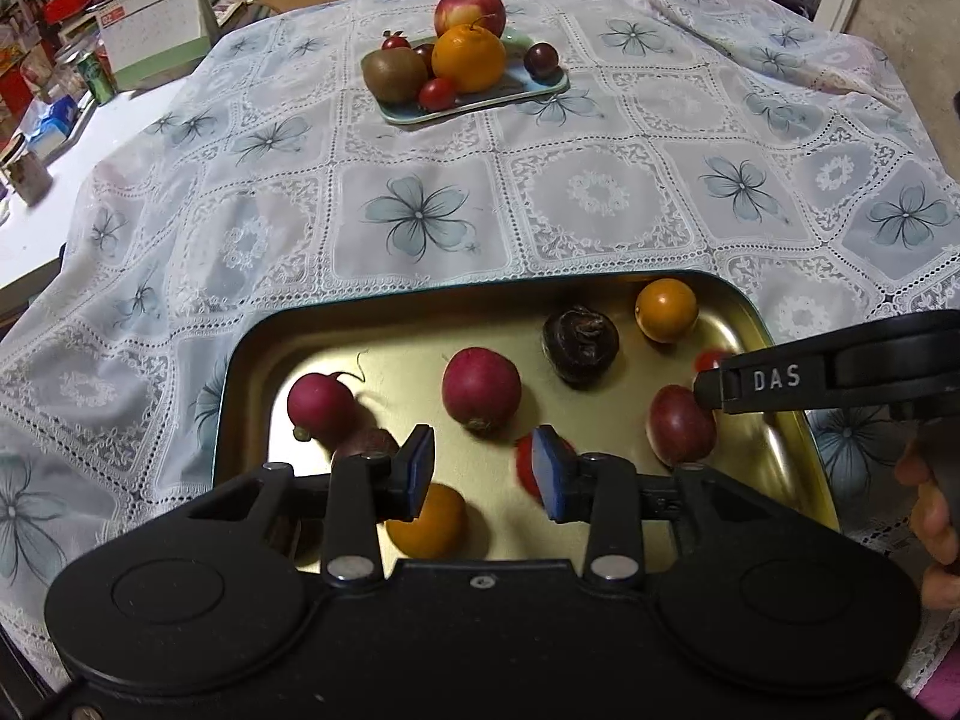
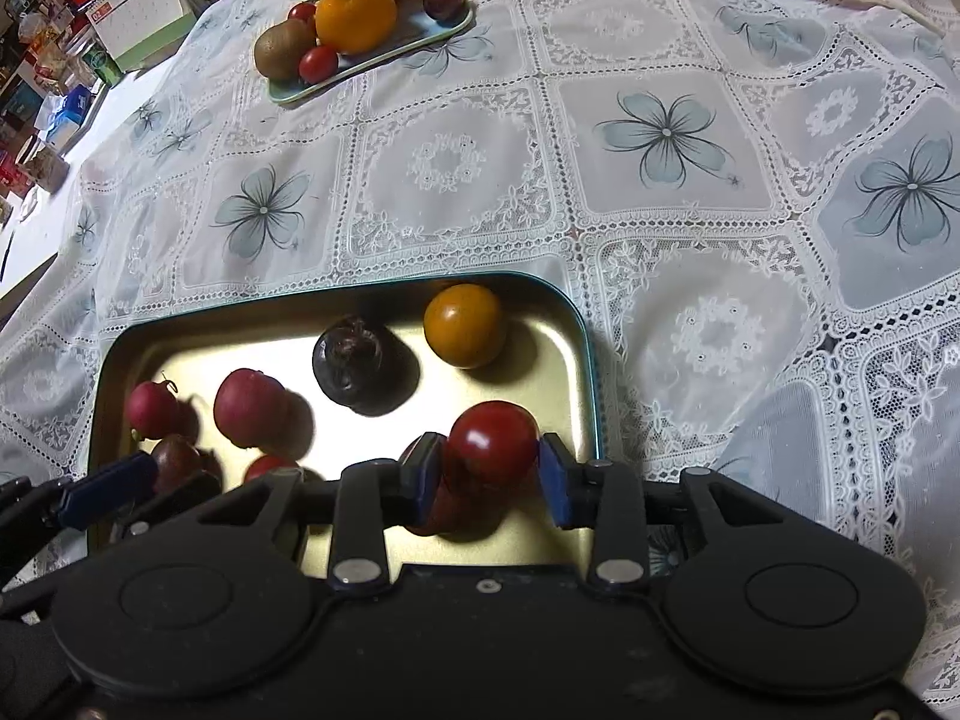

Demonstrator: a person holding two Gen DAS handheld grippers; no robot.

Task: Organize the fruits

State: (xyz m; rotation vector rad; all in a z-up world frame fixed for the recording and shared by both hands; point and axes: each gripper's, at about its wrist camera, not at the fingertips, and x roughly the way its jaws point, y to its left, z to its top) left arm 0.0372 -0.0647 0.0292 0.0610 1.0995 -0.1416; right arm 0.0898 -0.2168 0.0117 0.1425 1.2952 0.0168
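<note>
**Right gripper brackets a cherry tomato over the gold tray**

Two trays sit on the lace tablecloth (image 2: 666, 138). The far pale-green tray (image 1: 528, 93) holds seven fruits: one kiwi (image 1: 394, 75), one apple (image 1: 469, 9), one large orange (image 1: 468, 57), one dark plum (image 1: 541, 60), and three small red or dark fruits, one of them a cherry tomato (image 1: 437, 94).

The near gold tray (image 2: 570, 324) carries the loose pieces. From the left in the right wrist view: two pink-red radishes (image 2: 150, 410) (image 2: 249, 408), a dark purple fruit (image 2: 175, 462) below the first, a small red fruit (image 2: 267, 468) partly hidden, one wrinkled dark fruit (image 2: 351, 363), one small orange tomato (image 2: 463, 324) and the red cherry tomato (image 2: 493, 443). The left wrist view adds a second orange fruit (image 1: 427, 519) under its own fingers and a reddish oval fruit (image 1: 681, 425) toward the tray's right side.

The left gripper (image 1: 483, 468) hangs over the tray's near-left part with its blue pads spread and nothing between them; a blurred red fruit (image 1: 525, 468) lies just behind the right pad. The right gripper (image 2: 492, 471) has its fingers parted around the red cherry tomato, which sits between the pads near the tray's right edge; whether they press it cannot be told.

The letters "DAS" (image 1: 777, 377) read white on the right gripper's black finger.
</note>
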